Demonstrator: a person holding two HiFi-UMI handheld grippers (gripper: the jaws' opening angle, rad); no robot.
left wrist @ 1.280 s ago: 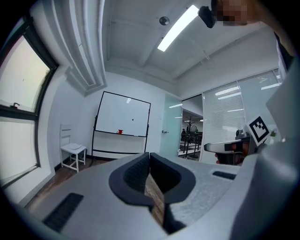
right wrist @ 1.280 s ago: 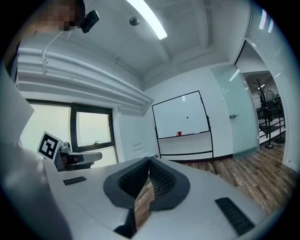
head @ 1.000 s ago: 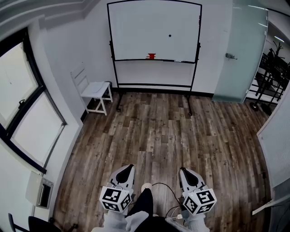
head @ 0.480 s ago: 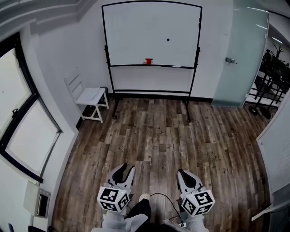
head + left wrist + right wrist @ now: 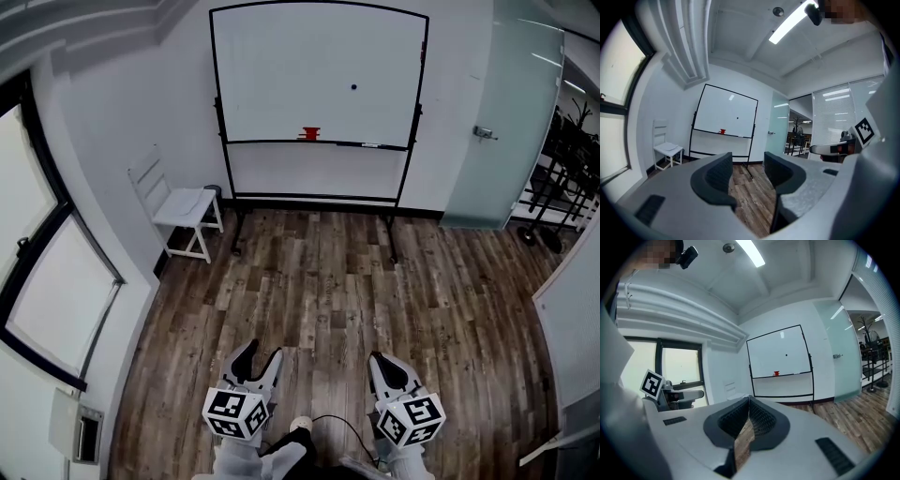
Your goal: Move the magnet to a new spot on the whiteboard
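Note:
The whiteboard (image 5: 319,56) stands on its wheeled frame against the far wall, across the wooden floor. A small black magnet (image 5: 353,87) sticks to its upper right part, also seen in the left gripper view (image 5: 737,118) and the right gripper view (image 5: 786,354). A red item (image 5: 310,134) rests on the board's tray. My left gripper (image 5: 258,361) is low in the head view, far from the board; its jaws have just been opening and stand apart with nothing between them. My right gripper (image 5: 380,362) is beside it, shut and empty, its tips touching (image 5: 749,401).
A white chair (image 5: 183,206) stands left of the board by the wall. A frosted glass door (image 5: 497,122) is to the right, large windows (image 5: 37,281) to the left. A black cable (image 5: 328,424) lies on the floor near my feet.
Both grippers have moved forward toward the whiteboard, which looks larger now. The left jaws went from shut to open. The right jaws stayed shut.

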